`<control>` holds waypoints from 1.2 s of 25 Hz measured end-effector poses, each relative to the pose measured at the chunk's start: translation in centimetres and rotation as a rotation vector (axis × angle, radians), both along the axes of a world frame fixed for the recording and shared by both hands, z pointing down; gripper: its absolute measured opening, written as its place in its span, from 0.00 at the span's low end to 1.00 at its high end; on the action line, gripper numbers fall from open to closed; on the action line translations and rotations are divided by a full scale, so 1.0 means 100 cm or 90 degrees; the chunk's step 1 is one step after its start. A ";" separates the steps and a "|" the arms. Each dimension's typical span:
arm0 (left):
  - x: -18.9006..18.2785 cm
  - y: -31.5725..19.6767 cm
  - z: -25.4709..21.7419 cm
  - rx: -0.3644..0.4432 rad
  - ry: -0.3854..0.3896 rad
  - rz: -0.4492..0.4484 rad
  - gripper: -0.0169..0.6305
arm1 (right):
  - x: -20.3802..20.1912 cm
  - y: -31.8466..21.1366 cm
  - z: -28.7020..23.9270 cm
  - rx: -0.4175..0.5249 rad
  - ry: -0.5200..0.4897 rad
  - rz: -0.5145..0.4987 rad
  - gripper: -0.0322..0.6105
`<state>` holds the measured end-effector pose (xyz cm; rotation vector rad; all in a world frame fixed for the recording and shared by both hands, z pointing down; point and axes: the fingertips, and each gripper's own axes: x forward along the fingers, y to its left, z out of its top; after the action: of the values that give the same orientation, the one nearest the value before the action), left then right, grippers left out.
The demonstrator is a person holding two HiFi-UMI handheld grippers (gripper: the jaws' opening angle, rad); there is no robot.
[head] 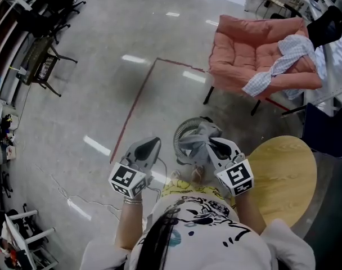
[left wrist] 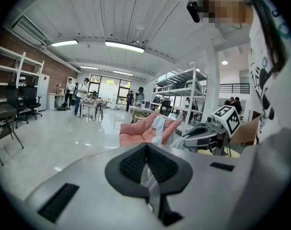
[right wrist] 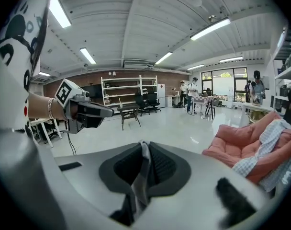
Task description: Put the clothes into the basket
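Note:
I hold a grey garment [head: 194, 144] bunched over a round basket [head: 178, 134] on the floor just ahead of me. My right gripper [head: 211, 143] is shut on it; in the right gripper view a fold of the grey garment [right wrist: 137, 188] is pinched between the dark pads [right wrist: 160, 164]. My left gripper [head: 156, 143] sits to the left of the basket, and in the left gripper view a pale strip of cloth [left wrist: 153, 188] hangs from its shut jaws. A blue checked shirt [head: 283, 61] lies over a pink chair [head: 244, 52] farther off.
A round wooden table [head: 289, 176] stands close on my right. A red tape line [head: 138, 100] runs across the grey floor. Black chairs and desks [head: 41, 63] line the left wall, and shelving stands at the right behind the pink chair.

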<state>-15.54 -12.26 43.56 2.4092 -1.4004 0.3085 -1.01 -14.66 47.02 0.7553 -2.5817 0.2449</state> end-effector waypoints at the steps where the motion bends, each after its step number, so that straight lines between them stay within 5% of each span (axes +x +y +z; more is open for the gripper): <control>1: 0.003 -0.002 0.005 -0.007 -0.002 0.004 0.05 | 0.001 -0.002 0.006 -0.006 0.002 0.000 0.12; 9: 0.013 -0.022 0.038 -0.050 0.006 0.073 0.05 | -0.005 -0.016 0.032 -0.022 0.021 0.007 0.12; 30: 0.023 -0.027 0.144 -0.151 0.054 0.060 0.05 | -0.012 -0.023 0.152 -0.088 0.063 0.006 0.13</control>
<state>-13.21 -14.93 57.92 2.2687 -1.1478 0.3686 -2.24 -16.94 62.24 0.7116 -2.4404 0.3755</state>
